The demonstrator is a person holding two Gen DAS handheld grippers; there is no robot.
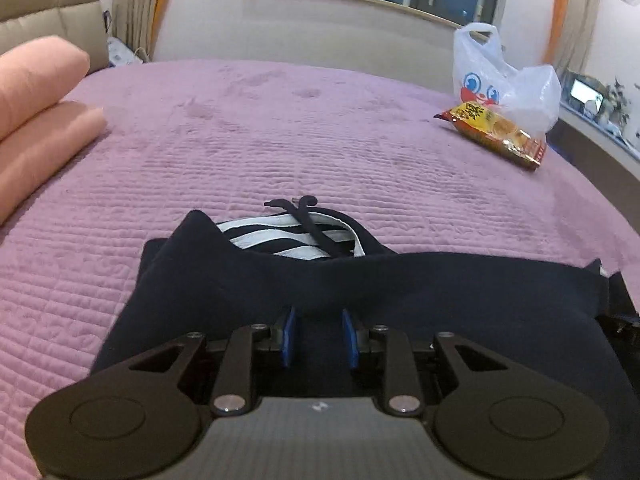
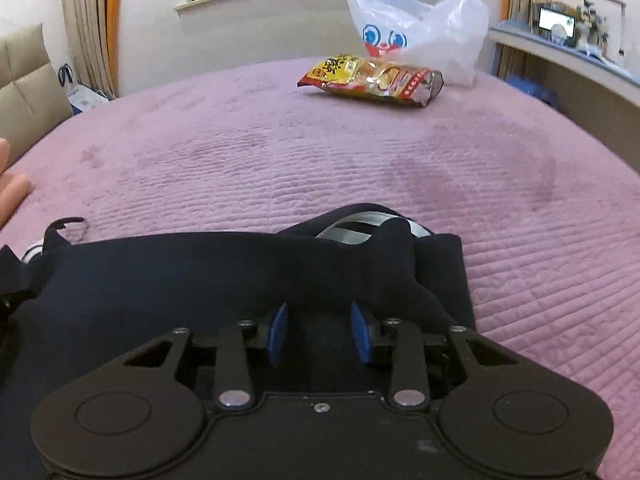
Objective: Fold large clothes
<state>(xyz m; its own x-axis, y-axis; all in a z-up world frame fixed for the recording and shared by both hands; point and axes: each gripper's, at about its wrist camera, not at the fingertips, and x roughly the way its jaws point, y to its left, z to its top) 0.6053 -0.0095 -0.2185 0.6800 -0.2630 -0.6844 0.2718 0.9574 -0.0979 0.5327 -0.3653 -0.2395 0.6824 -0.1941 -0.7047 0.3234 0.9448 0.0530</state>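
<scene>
So the dark navy hooded sweatshirt (image 1: pixel 360 292) is lying on the quilted pink-purple bedspread (image 1: pixel 280 140), close to the near edge, with both grippers right over it. You can see the black-and-white striped hood lining (image 1: pixel 288 240) and a black drawstring (image 1: pixel 304 220) poking out at the far side of the pile.

The left gripper (image 1: pixel 319 334) has its blue pads spread apart with navy fabric under and between them. It doesn't look pinched to me, so I'd call it unclosed, just resting on the cloth. Same deal with the right gripper (image 2: pixel 320 332): pads apart, a raised hump of fabric just ahead of the right pad, nothing actually clamped.

Handling guess: this looks like thick fleece-type knit, so soft and floppy, a bit heavy for its size, not slippery, and nothing fragile about it. It'll sag and bunch if you lift from the middle. I'd grab through a doubled edge or a seam, like the hem or shoulder line, one gripper at each side, so the layers travel together. Avoid the drawstring, it'll just slide out.

Other stuff on the bed: a white plastic shopping bag with a cartoon face (image 2: pixel 416 36) and a red and yellow snack packet (image 2: pixel 372 78) well away at the far side, plus a folded peach-pink blanket (image 1: pixel 36 112) off to the left
</scene>
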